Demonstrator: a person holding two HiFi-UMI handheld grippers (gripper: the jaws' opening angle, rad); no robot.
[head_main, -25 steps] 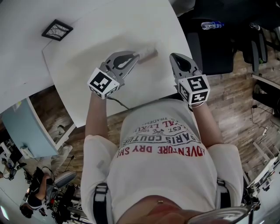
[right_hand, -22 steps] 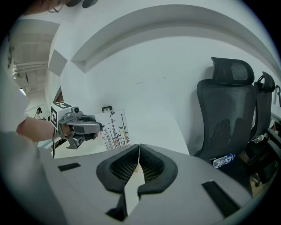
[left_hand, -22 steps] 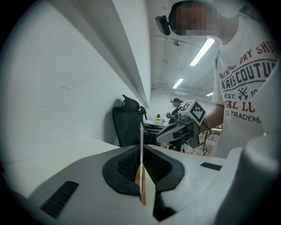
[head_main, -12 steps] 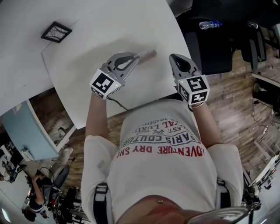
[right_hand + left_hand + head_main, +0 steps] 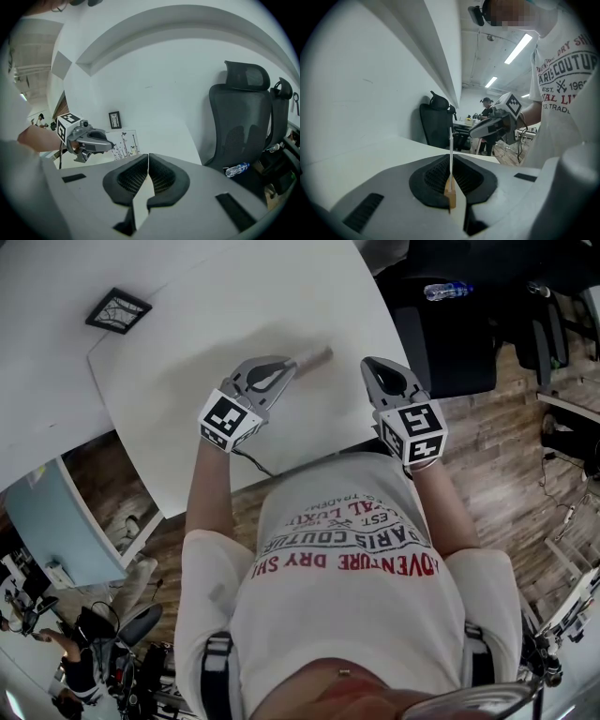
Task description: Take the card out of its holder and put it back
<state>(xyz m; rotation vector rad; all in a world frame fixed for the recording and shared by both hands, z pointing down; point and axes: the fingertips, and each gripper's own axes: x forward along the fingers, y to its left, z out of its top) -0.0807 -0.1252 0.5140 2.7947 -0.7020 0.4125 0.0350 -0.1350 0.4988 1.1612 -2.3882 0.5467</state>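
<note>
Fingers of the left gripper point(image 5: 450, 159) clench the card point(image 5: 450, 140), with the wooden holder point(image 5: 449, 192) at its base, over the table point(image 5: 187, 334). The right gripper point(image 5: 148, 156) is clenched on nothing. The card looks seated in the holder, so I cannot tell whether the removal is done.

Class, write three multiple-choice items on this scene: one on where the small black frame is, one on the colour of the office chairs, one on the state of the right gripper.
1. The small black frame is: A on the white table; B on a chair seat; C on the floor.
2. The office chairs are: A red; B white; C black.
3. The right gripper is: A wide open; B shut and empty; C shut on a bottle.
Key: 1 A, the head view shows it on the tabletop; 2 C, both are black mesh; 3 B, its jaws meet with nothing between.
</note>
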